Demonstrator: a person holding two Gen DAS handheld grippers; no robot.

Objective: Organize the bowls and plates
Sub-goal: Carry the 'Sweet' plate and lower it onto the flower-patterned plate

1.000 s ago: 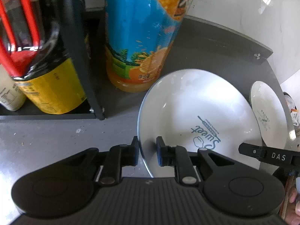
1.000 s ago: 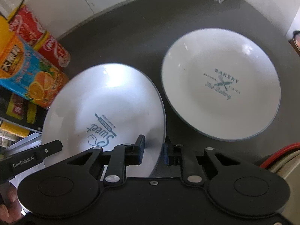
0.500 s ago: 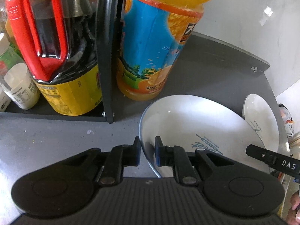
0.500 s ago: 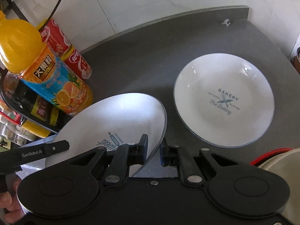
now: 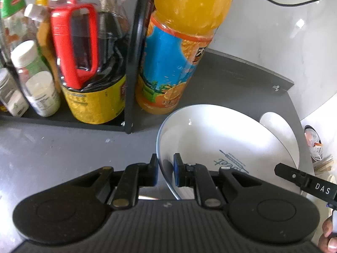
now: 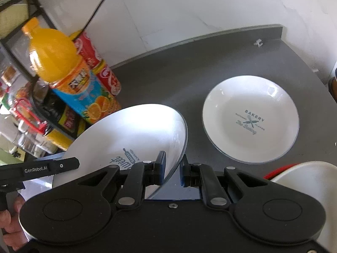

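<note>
A white "Sweet" plate hangs tilted above the dark counter, held at opposite rims. My left gripper is shut on its left rim. My right gripper is shut on its right rim. A second white plate printed "Bakery" lies flat on the counter to the right; its edge shows behind the held plate in the left wrist view. A white bowl rim sits at the right gripper's near right.
An orange juice bottle and a red can stand at the back left. A black rack holds a soy sauce jug and small jars. A hand grips the left tool. White wall behind.
Both grippers have risen and pulled back with the "Sweet" plate, which now tilts off the counter. The bottles and the "Bakery" plate appear farther away.
</note>
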